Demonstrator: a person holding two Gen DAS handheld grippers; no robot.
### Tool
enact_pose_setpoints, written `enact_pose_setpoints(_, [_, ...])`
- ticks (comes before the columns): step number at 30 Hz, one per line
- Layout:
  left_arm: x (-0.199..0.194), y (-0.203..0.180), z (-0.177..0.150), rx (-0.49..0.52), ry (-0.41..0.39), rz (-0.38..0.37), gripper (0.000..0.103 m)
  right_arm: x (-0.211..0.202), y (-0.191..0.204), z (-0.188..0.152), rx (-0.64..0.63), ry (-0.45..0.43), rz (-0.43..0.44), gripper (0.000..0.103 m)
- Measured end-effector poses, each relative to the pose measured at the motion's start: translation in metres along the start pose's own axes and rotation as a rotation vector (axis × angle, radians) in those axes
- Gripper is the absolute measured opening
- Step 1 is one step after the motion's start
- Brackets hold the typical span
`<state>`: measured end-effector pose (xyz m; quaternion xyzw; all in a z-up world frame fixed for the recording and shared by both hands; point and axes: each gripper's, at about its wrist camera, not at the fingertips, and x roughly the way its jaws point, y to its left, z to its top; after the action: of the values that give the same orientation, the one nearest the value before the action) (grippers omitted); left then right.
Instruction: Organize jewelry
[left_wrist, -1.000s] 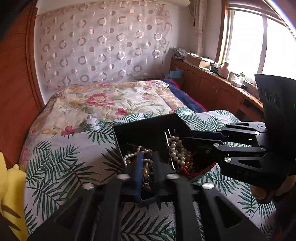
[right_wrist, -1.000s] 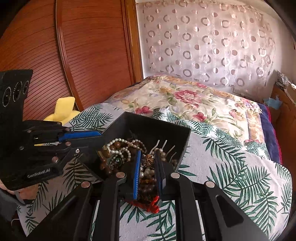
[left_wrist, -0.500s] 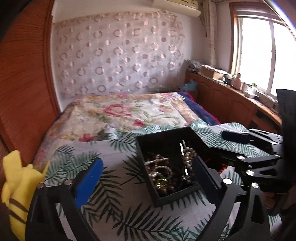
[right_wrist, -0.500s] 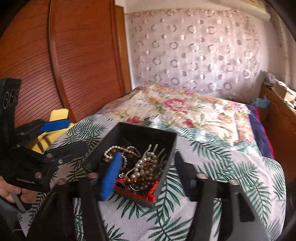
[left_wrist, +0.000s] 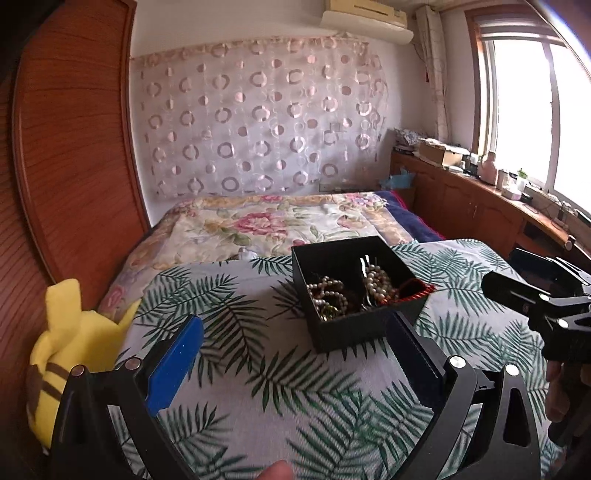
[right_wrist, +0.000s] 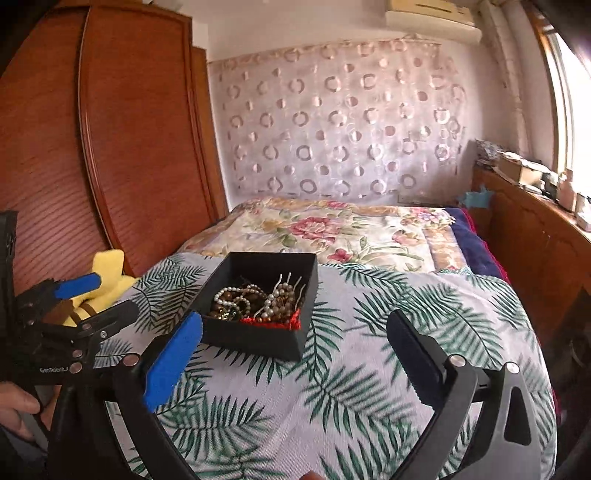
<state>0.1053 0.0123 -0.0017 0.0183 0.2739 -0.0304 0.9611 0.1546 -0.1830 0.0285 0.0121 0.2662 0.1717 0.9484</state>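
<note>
Black square cardboard box (left_wrist: 360, 295) of beaded jewelry (left_wrist: 352, 291) sits at 12 o'clock; left gripper (left_wrist: 295, 354) gapes empty, right gripper (right_wrist: 295, 350) is opening, empty: withdraw level, clear of the rim.

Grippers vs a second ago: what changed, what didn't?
Both let go of the jewelry and backed away from the black box. The left gripper is open; the right gripper's jaws are opening, nothing between them. Box and beads stayed on the bed.

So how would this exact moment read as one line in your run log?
left gripper: open, empty | right gripper: jaws opening, empty | black box: on leaf-print cover, filled with jewelry | nothing held
</note>
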Motion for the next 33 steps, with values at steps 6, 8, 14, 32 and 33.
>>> enact_pose_setpoints(6, [-0.034, -0.005, -0.002, -0.001, -0.024, 0.014, 0.095, -0.036, 0.004, -0.011, 0.026, -0.041, -0.040, 0.101])
enact_pose_setpoints(8, [-0.042, -0.007, -0.003, -0.011, -0.028, 0.012, 0.095, -0.046, 0.005, -0.016, 0.026, -0.045, -0.057, 0.101])
enact_pose_setpoints(14, [-0.062, -0.011, -0.008, -0.022, -0.047, -0.017, 0.095, -0.070, 0.008, -0.024, 0.023, -0.062, -0.078, 0.101])
enact_pose_setpoints(32, [-0.072, -0.015, -0.015, -0.010, -0.059, -0.023, 0.095, -0.092, 0.006, -0.031, 0.044, -0.097, -0.102, 0.101])
enact_pose_setpoints(33, [-0.072, -0.014, -0.015, -0.011, -0.059, -0.024, 0.095, -0.092, 0.005, -0.032, 0.044, -0.097, -0.102, 0.101])
